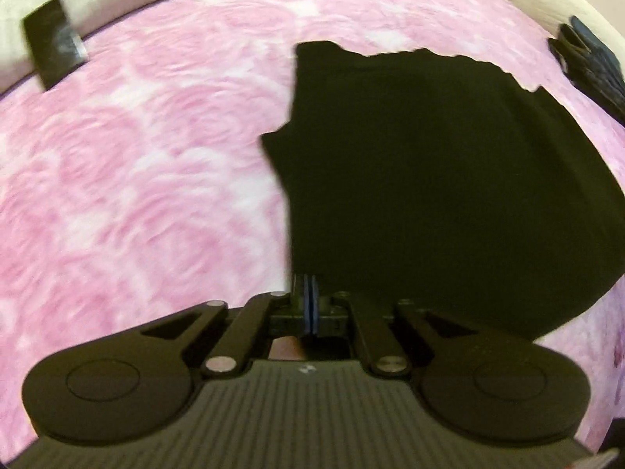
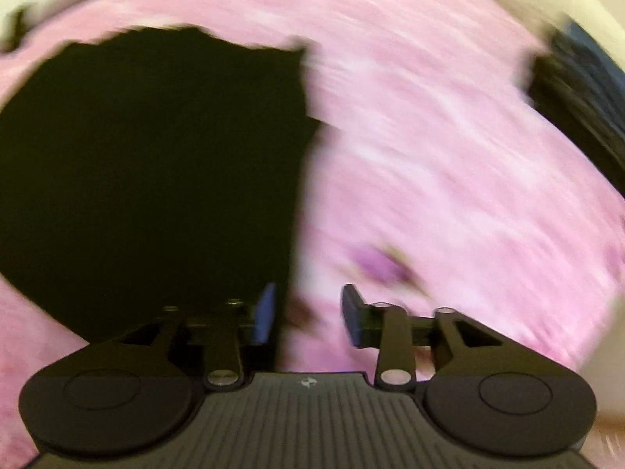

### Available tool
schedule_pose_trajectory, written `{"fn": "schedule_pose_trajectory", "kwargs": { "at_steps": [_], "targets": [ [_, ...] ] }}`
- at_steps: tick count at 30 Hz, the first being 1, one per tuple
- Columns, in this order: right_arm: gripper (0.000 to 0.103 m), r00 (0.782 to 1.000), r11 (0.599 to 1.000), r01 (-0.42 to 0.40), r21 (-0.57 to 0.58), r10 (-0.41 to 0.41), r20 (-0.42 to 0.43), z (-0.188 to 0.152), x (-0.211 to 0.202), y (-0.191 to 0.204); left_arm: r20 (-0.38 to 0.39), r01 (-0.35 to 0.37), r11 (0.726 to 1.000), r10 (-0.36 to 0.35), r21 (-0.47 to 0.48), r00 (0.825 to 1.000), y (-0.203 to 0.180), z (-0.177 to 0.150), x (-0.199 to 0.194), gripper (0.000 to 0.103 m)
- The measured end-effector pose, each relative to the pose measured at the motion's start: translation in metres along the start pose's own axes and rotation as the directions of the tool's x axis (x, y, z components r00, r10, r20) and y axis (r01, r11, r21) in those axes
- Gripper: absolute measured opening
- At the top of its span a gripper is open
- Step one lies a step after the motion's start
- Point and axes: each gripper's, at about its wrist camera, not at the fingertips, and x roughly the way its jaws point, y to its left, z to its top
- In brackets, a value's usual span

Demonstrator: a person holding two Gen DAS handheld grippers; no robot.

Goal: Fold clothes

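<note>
A black garment (image 1: 449,179) lies spread on the pink rose-patterned bedspread (image 1: 136,164), filling the right half of the left wrist view. My left gripper (image 1: 310,301) is shut, its blue pads pressed together right at the garment's near left edge, with the cloth pinched there. In the blurred right wrist view the same garment (image 2: 148,179) covers the left half. My right gripper (image 2: 308,312) is open at the garment's near right edge, nothing between its fingers. Its left finger sits over the black cloth and its right finger over the pink cover.
A dark heap of other clothing (image 1: 590,66) lies at the far right of the bed, also visible as a blurred dark heap (image 2: 578,97) in the right wrist view. A dark flat object (image 1: 52,52) rests against the pale border at the far left.
</note>
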Motion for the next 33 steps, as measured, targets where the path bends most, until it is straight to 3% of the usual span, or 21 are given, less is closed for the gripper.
{"fn": "schedule_pose_trajectory", "kwargs": {
  "at_steps": [2,4,6,8,10,12,14,16,17,20,23,25,27,28,29,31,33],
  "targets": [
    [0.039,1.000,0.999,0.015,0.036,-0.016,0.015,-0.006,-0.017,-0.006,0.018,-0.041,0.999,0.040,0.018,0.999,0.000,-0.005,-0.016,0.015],
    [0.039,0.999,1.000,-0.002,0.007,0.002,0.051,-0.012,-0.034,0.008,0.049,-0.097,0.990,0.092,0.105,0.995,-0.011,-0.011,-0.032,0.016],
    [0.042,0.996,0.999,-0.021,-0.027,0.023,0.088,-0.018,-0.051,0.023,0.100,-0.159,0.936,0.134,0.313,0.986,-0.040,-0.020,-0.046,0.020],
    [0.049,0.992,0.991,-0.034,-0.128,0.049,0.114,-0.024,-0.055,0.049,0.148,-0.166,0.839,0.103,0.519,0.984,-0.074,-0.035,-0.056,0.031],
    [0.053,0.988,0.971,-0.043,-0.233,0.077,0.137,-0.030,-0.058,0.076,0.180,-0.164,0.717,0.054,0.678,0.982,-0.103,-0.055,-0.060,0.049],
    [0.061,0.982,0.937,-0.043,-0.346,0.102,0.156,-0.038,-0.059,0.106,0.181,-0.154,0.588,0.013,0.794,0.983,-0.124,-0.077,-0.051,0.054],
    [0.066,0.979,0.901,-0.031,-0.432,0.114,0.168,-0.046,-0.054,0.128,0.186,-0.171,0.493,0.020,0.853,0.982,-0.135,-0.093,-0.034,0.054],
    [0.072,0.977,0.851,0.002,-0.526,0.111,0.183,-0.054,-0.046,0.149,0.197,-0.201,0.428,0.054,0.881,0.979,-0.139,-0.105,-0.012,0.054],
    [0.073,0.976,0.807,0.046,-0.589,0.088,0.197,-0.060,-0.039,0.158,0.212,-0.222,0.402,0.071,0.888,0.975,-0.139,-0.108,-0.004,0.053],
    [0.069,0.970,0.650,0.177,-0.739,0.012,0.243,-0.077,-0.018,0.181,0.273,-0.297,0.334,0.117,0.895,0.955,-0.134,-0.111,0.015,0.053],
    [0.067,0.948,0.501,0.306,-0.810,-0.081,0.308,-0.085,0.005,0.189,0.335,-0.367,0.261,0.159,0.893,0.929,-0.128,-0.113,0.034,0.054],
    [0.062,0.940,0.469,0.331,-0.819,-0.081,0.333,-0.083,0.010,0.184,0.337,-0.370,0.260,0.162,0.892,0.927,-0.126,-0.114,0.038,0.045],
    [0.054,0.932,0.442,0.351,-0.825,-0.077,0.355,-0.080,0.014,0.178,0.307,-0.344,0.300,0.163,0.890,0.938,-0.125,-0.109,0.035,0.031],
    [0.039,0.928,0.429,0.361,-0.828,-0.074,0.366,-0.079,0.016,0.175,0.289,-0.329,0.323,0.165,0.887,0.943,-0.125,-0.106,0.032,0.023],
    [0.027,0.923,0.416,0.371,-0.830,-0.072,0.377,-0.078,0.018,0.172,0.275,-0.317,0.345,0.166,0.883,0.947,-0.126,-0.102,0.028,0.020],
    [0.015,0.915,0.389,0.392,-0.834,-0.066,0.399,-0.075,0.023,0.167,0.261,-0.302,0.382,0.156,0.873,0.953,-0.135,-0.095,0.009,0.017],
    [0.013,0.905,0.362,0.412,-0.836,-0.059,0.421,-0.072,0.027,0.161,0.249,-0.284,0.393,0.139,0.874,0.959,-0.150,-0.096,-0.013,0.017]
  ]
}}
